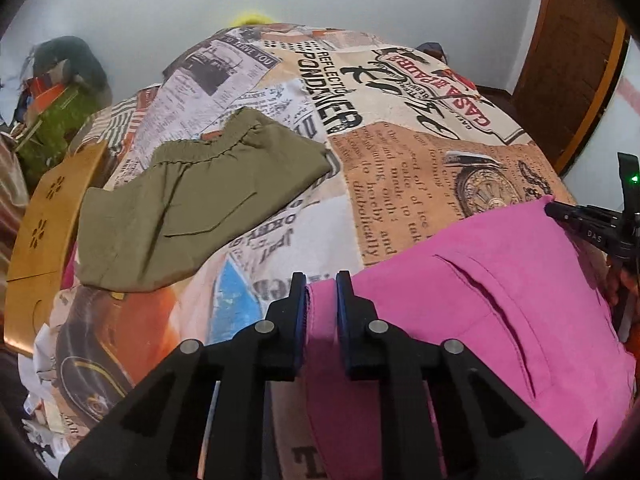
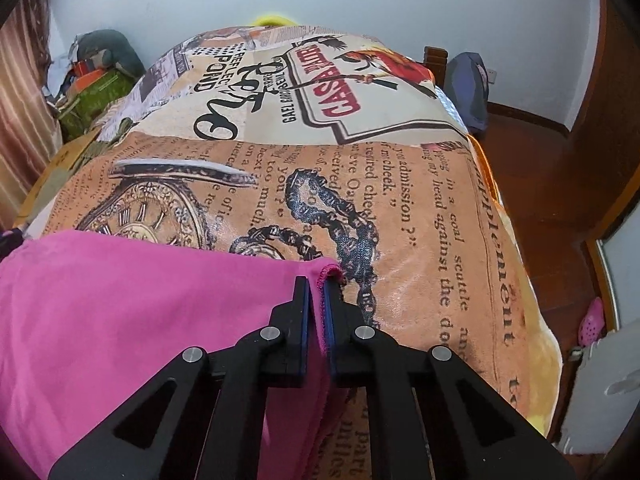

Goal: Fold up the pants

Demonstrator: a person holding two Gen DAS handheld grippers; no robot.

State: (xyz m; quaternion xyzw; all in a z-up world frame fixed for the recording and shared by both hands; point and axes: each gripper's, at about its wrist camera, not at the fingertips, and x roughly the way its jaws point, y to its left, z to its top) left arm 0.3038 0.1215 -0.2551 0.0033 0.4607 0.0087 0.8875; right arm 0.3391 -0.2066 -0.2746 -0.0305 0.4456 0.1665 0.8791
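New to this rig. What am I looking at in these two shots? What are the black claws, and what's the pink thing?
No robot here: a person holds a two-finger gripper in each hand, each with a fisheye camera looking along its fingers. One picture comes from the left gripper's camera, the other from the right's.

The black claws at the bottom are those fingers. The left gripper is shut on one edge of the pink pants; the right gripper is shut on a hemmed corner of the same pants. It also shows at the right edge of the left view.

Everything lies on a bed with a newspaper-print cover. An olive-green garment with an elastic waistband lies apart, untouched.
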